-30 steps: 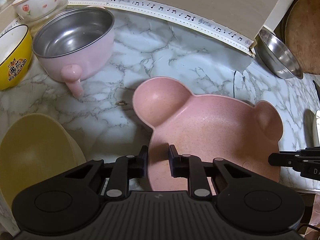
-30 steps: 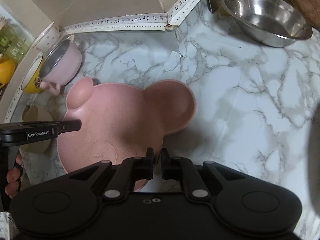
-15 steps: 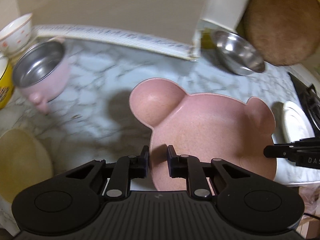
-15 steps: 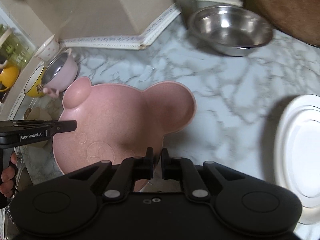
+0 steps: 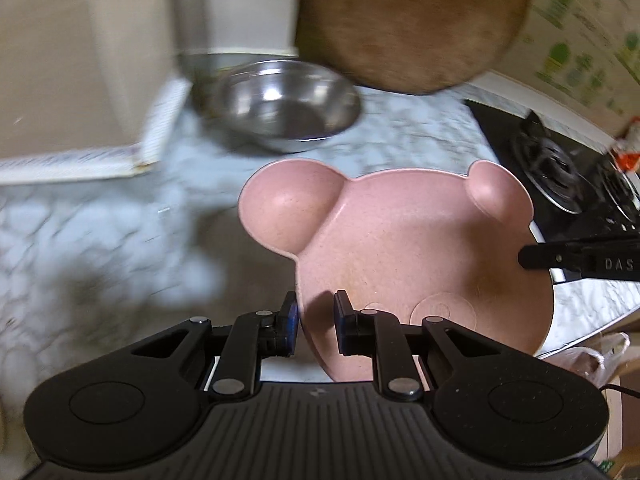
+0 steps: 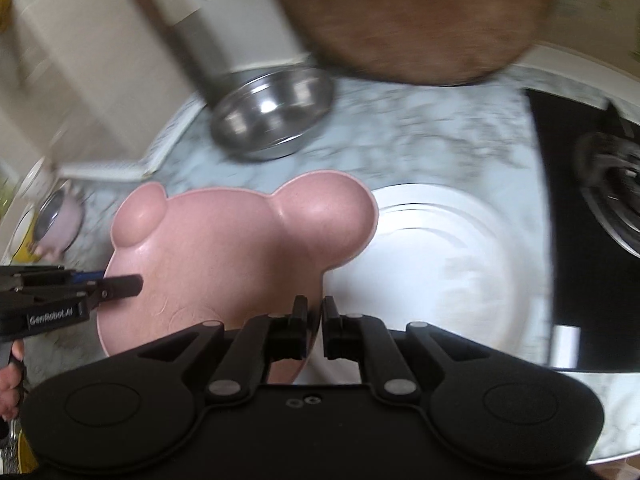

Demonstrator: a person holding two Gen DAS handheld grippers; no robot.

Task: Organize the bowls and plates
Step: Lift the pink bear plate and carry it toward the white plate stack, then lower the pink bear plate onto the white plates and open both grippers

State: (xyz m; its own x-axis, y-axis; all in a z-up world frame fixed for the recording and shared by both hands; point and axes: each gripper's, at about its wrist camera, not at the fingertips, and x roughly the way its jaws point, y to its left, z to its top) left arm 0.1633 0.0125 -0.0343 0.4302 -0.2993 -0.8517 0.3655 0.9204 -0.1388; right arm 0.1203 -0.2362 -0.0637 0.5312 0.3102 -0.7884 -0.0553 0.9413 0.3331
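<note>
A pink bear-shaped plate (image 5: pixel 404 248) (image 6: pixel 224 248) with two round ear wells hangs above the marble counter, carried by both grippers. My left gripper (image 5: pixel 315 312) is shut on the plate's left rim, and it shows from the side in the right wrist view (image 6: pixel 120 286). My right gripper (image 6: pixel 314 312) is shut on the plate's near right rim; its tip appears at the plate's right edge in the left wrist view (image 5: pixel 532 258). A stack of white plates (image 6: pixel 452 268) lies on the counter under the plate's right ear.
A steel bowl (image 5: pixel 276 104) (image 6: pixel 276 116) stands behind, below a round wooden board (image 5: pixel 412 20) leaning on the wall. A black gas hob (image 6: pixel 592 208) lies at the right. A pink steel-lined bowl (image 6: pixel 60 220) and a yellow bowl (image 6: pixel 24 240) stay far left. A hand (image 6: pixel 10 384) shows at lower left.
Both grippers have carried the pink plate to the right and a little up, away from the pink and yellow bowls, until it overlaps the white plates. The hob has come into view.
</note>
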